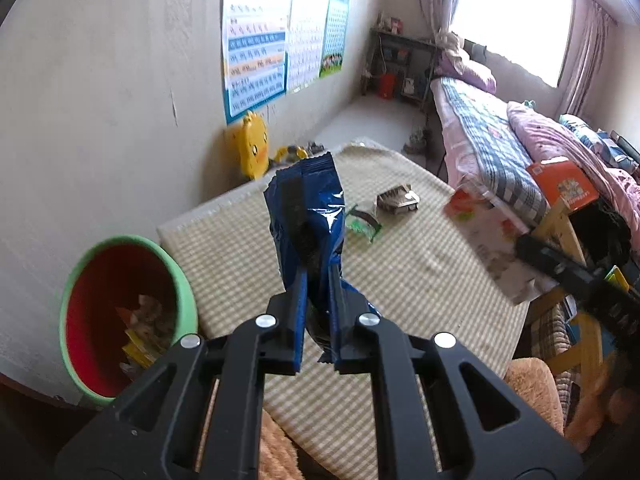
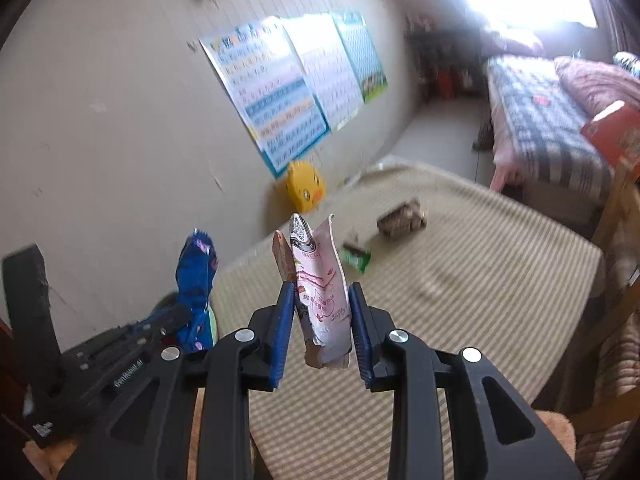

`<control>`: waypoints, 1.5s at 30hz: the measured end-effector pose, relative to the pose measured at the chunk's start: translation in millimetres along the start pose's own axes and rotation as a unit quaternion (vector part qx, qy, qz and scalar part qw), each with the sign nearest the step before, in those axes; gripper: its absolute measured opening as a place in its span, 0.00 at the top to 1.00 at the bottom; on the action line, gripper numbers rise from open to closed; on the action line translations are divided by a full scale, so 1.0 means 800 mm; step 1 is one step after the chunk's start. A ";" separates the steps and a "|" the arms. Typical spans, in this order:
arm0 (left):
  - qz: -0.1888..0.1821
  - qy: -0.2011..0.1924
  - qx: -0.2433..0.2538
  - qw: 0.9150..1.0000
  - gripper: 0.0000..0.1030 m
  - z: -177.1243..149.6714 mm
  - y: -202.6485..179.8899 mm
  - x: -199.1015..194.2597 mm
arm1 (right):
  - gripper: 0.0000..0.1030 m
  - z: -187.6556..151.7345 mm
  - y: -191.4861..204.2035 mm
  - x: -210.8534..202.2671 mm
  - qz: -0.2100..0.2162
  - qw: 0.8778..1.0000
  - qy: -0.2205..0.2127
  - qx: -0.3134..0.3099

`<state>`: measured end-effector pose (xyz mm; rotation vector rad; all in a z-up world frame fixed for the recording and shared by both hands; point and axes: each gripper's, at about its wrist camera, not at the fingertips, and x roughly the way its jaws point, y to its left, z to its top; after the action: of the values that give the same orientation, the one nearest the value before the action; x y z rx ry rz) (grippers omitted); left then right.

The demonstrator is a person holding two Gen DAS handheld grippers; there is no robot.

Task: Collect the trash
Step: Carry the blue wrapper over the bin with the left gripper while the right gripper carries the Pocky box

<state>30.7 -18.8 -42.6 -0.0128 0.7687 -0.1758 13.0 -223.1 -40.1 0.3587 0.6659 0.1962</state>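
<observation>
My left gripper (image 1: 318, 280) is shut on a crumpled blue wrapper (image 1: 308, 216) and holds it above the checked table (image 1: 420, 272), right of the green bin with a red inside (image 1: 120, 304) that holds several bits of trash. My right gripper (image 2: 322, 294) is shut on a pink and white wrapper (image 2: 324, 292) above the table (image 2: 480, 280). In the right wrist view the left gripper (image 2: 176, 312) with its blue wrapper (image 2: 196, 280) is at the left. A green wrapper (image 1: 362, 222) and a brown crumpled pack (image 1: 398, 200) lie on the table.
A yellow duck toy (image 1: 252, 146) leans on the wall under posters (image 1: 260, 40). A bed (image 1: 500, 140) stands at the right with an orange box (image 1: 564, 186). A wooden chair (image 1: 560, 224) and a white printed bag (image 1: 492, 232) are at the table's right edge.
</observation>
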 end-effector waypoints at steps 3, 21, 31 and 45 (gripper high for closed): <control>0.001 -0.006 -0.004 1.000 0.91 0.000 0.006 -0.006 | 0.74 0.004 0.006 -0.015 -0.002 1.000 -0.015 -0.001; 0.022 -0.034 -0.010 0.999 0.91 -0.002 0.028 -0.032 | 0.74 0.006 0.042 -0.030 0.014 0.999 -0.031 -0.027; 0.030 -0.037 -0.021 0.999 0.91 -0.003 0.043 -0.034 | 0.74 0.004 0.062 -0.029 0.025 0.998 -0.031 -0.041; 0.051 -0.043 -0.033 0.997 0.91 -0.003 0.067 -0.039 | 0.74 -0.002 0.085 -0.018 0.035 0.998 -0.018 -0.057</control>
<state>15.5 39.5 -26.9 -0.0446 0.6867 -0.0526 -3.5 -164.2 -7.2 0.2758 0.6050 0.2931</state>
